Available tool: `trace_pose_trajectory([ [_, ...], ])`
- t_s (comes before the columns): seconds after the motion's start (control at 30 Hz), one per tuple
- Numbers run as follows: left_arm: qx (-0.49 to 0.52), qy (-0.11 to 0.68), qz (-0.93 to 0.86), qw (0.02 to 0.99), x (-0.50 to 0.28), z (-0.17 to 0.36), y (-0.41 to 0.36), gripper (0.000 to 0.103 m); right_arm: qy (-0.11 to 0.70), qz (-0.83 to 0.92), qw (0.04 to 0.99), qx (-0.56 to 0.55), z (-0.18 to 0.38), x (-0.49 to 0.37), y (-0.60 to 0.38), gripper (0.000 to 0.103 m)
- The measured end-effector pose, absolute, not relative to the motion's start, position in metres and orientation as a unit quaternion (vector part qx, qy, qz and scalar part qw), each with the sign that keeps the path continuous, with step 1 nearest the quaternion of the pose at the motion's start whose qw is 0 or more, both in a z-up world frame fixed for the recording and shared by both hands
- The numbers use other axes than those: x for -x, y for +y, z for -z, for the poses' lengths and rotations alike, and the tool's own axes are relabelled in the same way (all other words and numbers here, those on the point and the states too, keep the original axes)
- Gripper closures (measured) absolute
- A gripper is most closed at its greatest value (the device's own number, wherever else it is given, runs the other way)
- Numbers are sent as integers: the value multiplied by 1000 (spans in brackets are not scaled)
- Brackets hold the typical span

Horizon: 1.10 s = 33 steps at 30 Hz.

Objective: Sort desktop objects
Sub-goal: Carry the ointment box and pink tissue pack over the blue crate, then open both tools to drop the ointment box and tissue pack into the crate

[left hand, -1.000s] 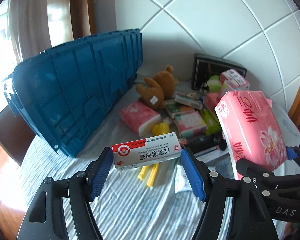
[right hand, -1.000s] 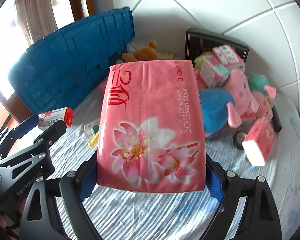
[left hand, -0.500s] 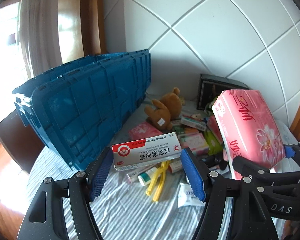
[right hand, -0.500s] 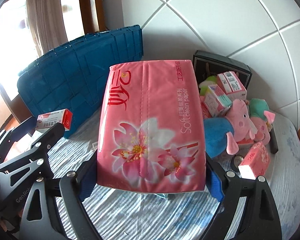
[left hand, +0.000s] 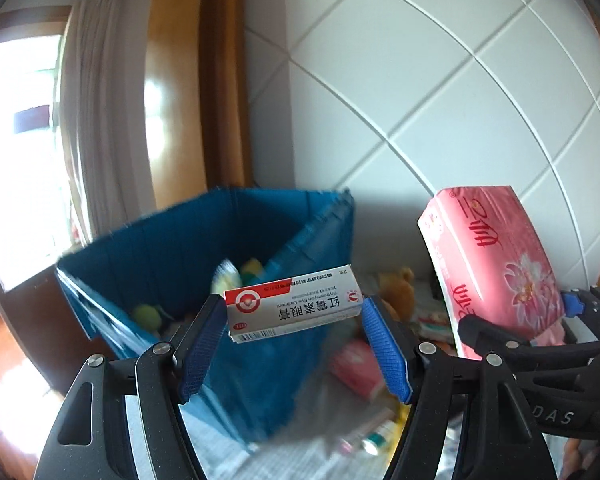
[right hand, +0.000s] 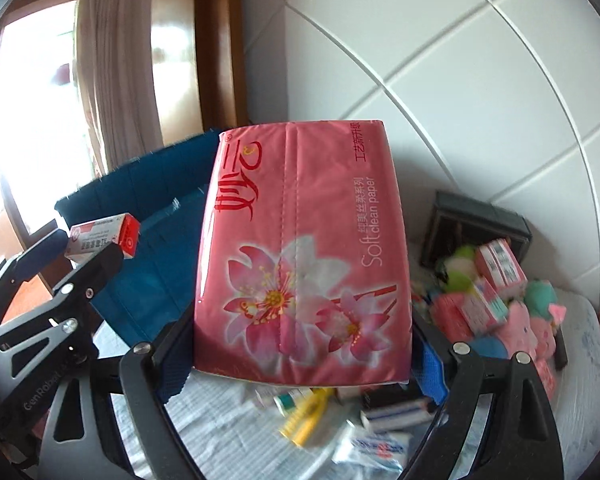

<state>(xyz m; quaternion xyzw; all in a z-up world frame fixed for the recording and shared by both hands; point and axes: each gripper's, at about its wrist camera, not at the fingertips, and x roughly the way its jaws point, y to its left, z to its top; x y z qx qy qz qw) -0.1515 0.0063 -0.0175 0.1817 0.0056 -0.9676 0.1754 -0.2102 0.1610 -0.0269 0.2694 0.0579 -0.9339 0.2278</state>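
We're partway through the sort, by our reckoning: the blue crate [left hand: 204, 280] at the far left of the table already has a few things in its bottom, a greenish ball and some yellow and white bits, too blurred to name, so some of the job looks done. Plenty is left, though. Over on the right the black box [right hand: 480, 224] lies tipped on its side with small pink cartons and plush toys [right hand: 536, 320] spilling out in front of it, and nearer to us tubes, a yellow clip and a white sachet lie loose on the striped cloth [right hand: 588, 380]. Now the jaws. Our left gripper [left hand: 294, 346] has its blue pads spread fairly wide and pressed on the two ends of the ointment box [left hand: 292, 308], the red-and-white carton held crosswise and level in the air, hanging in front of the crate's near wall and about at its rim. Our right gripper [right hand: 300, 368] is spread wider still, clamped on the sides of the pink tissue pack [right hand: 304, 252], which stands up out of the jaws, clear of the table and just right of the crate. Both loads are up in the air; we'd judge that dropping them into the crate comes next, and neither is over the opening yet.
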Motion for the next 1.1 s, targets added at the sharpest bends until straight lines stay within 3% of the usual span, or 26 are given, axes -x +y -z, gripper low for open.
trace_pose_trajectory([
  [0.23,-205,-2,958,201,178,-16,-109,33,44,928,259,-264,-4,230,38,13],
  [0.5,-260,24,939,225,208,1,-208,33,69,919,262,-285,1,251,-58,13],
  [0.97,-289,50,933,208,225,23,-246,32,87,921,238,-295,7,266,-99,13],
  [1.1,-296,53,932,205,229,25,-247,24,87,922,233,-296,8,268,-100,10],
])
